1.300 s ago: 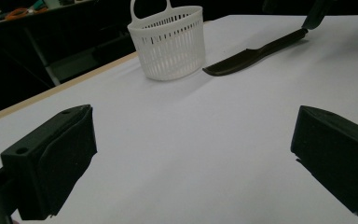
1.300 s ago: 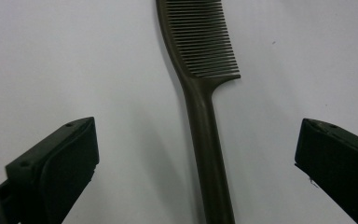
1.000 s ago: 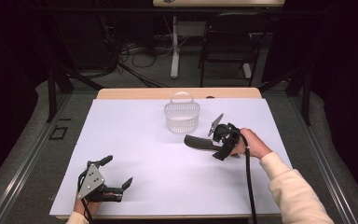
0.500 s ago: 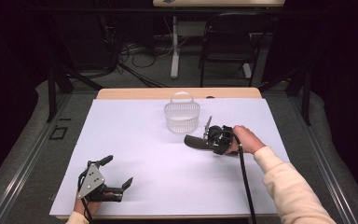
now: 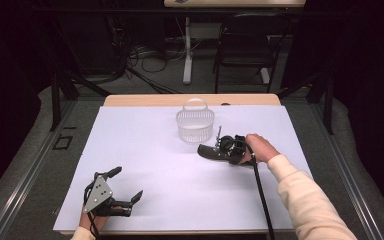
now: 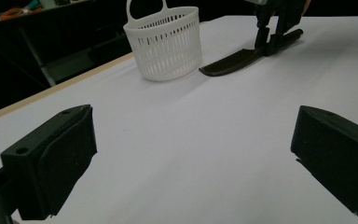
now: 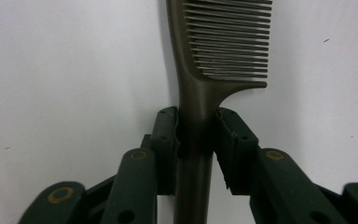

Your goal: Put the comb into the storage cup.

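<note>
Right gripper (image 5: 219, 149): its 2 jaws have just been closing and now sit narrow, the pads pressed against both sides of the comb's handle, as the right gripper view (image 7: 196, 133) shows.
Comb (image 7: 205, 74): dark brown, lying flat on the white table cover (image 5: 170, 170); the handle runs back between the right fingers (image 7: 165, 135), the toothed part sticks out just beyond the fingertips.
Comb in the high view (image 5: 209, 151): the free end points away from the right hand (image 5: 261, 148), toward the middle of the table.
Basket (image 5: 195, 122): white, slatted, upright, just beyond the right gripper's fingertips, near the comb but not touching it.
Left gripper (image 5: 126, 189): jaws spread wide, nothing between them, resting near the front edge, well apart from comb and basket.
From the left fingers (image 6: 51, 154): basket (image 6: 165, 42) and comb (image 6: 242, 58) lie far ahead, with the right gripper (image 6: 270, 37) standing over the comb's handle.
</note>
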